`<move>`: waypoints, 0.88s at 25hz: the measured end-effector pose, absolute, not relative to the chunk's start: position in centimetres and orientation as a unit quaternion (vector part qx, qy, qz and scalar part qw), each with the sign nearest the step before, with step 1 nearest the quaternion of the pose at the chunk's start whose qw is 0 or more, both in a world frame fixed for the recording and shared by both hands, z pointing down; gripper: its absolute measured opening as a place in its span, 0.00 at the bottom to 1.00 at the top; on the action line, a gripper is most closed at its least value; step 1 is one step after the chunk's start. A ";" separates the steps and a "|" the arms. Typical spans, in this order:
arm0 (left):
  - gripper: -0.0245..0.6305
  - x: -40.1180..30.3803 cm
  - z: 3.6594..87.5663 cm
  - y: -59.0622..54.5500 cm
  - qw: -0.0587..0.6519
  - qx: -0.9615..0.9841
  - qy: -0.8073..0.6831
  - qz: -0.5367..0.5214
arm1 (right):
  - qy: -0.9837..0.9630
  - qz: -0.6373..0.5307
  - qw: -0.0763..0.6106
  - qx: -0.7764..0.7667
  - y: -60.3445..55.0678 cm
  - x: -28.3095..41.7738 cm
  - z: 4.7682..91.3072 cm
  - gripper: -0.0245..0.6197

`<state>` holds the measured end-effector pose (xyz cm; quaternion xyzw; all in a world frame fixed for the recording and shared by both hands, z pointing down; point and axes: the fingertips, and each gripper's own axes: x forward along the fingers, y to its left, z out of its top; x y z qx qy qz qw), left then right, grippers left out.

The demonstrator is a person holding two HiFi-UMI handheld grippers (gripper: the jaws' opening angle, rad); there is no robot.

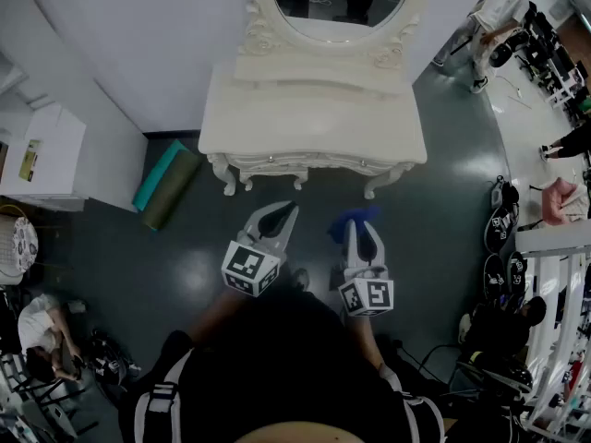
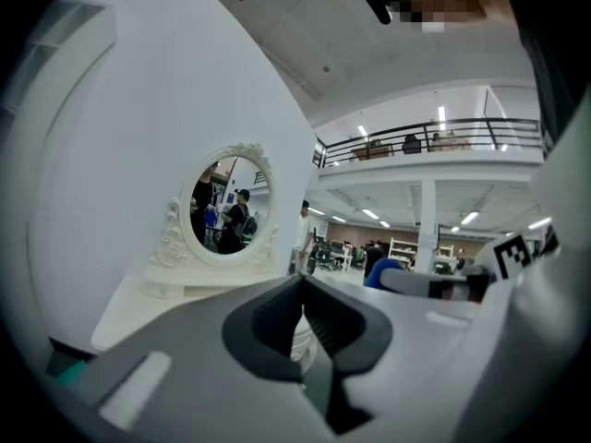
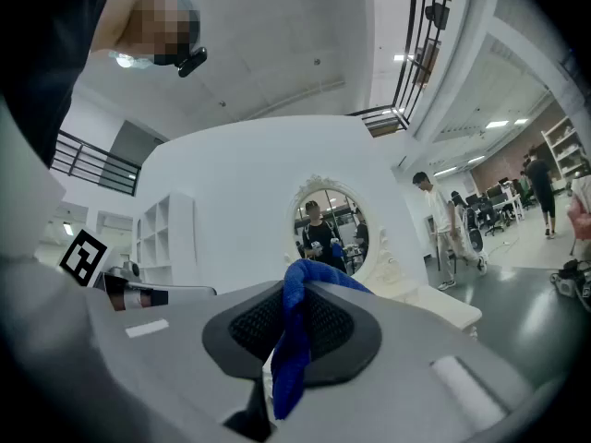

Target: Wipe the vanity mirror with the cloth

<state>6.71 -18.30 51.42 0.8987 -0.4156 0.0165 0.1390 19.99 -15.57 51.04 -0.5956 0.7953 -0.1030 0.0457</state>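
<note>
Now you're clamping the cloth [image 1: 355,218] in the right gripper [image 1: 363,233], left gripper [image 1: 280,214] closed empty, both hovering off the vanity's [image 1: 314,137] front edge.

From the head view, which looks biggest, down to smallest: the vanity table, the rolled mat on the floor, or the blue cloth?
1. vanity table
2. rolled mat
3. blue cloth, pinched in the right gripper; nearer the camera, yet smallest.

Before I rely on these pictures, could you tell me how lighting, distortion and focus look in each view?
Head view: dim overall, the white vanity table the brightest area, soft glare patches on the dark floor. Left gripper view: heavy fisheye bending, black corners, the mirror fairly crisp. Right gripper view: same curvature, the blue cloth close and slightly soft.
</note>
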 end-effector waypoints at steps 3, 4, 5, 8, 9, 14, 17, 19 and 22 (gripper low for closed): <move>0.05 6.8 51.4 -18.3 0.139 0.899 -0.415 0.017 | 0.795 -0.107 0.051 -0.595 -15.7 19.9 50.8 0.10; 0.05 6.8 51.3 -18.4 0.139 0.899 -0.415 0.016 | 0.796 -0.107 0.051 -0.594 -15.7 19.8 50.8 0.10; 0.05 6.8 51.3 -18.4 0.138 0.899 -0.415 0.015 | 0.797 -0.106 0.050 -0.592 -15.8 19.8 50.7 0.10; 0.05 6.8 51.2 -18.5 0.139 0.898 -0.416 0.013 | 0.799 -0.107 0.050 -0.590 -15.8 19.7 50.9 0.10; 0.05 6.8 51.2 -18.5 0.139 0.898 -0.416 0.013 | 0.799 -0.108 0.050 -0.589 -15.8 19.7 50.8 0.10; 0.05 6.9 51.2 -18.4 0.140 0.898 -0.416 0.014 | 0.794 -0.116 0.071 -0.592 -15.8 20.3 50.4 0.10; 0.05 6.9 51.3 -18.2 0.141 0.897 -0.418 0.014 | 0.793 -0.115 0.077 -0.594 -15.7 20.7 50.4 0.10; 0.05 6.8 51.3 -18.1 0.142 0.897 -0.419 0.013 | 0.790 -0.117 0.080 -0.597 -15.7 20.8 50.3 0.10; 0.05 6.8 51.3 -17.7 0.145 0.896 -0.419 0.013 | 0.789 -0.117 0.078 -0.599 -15.3 20.9 50.2 0.10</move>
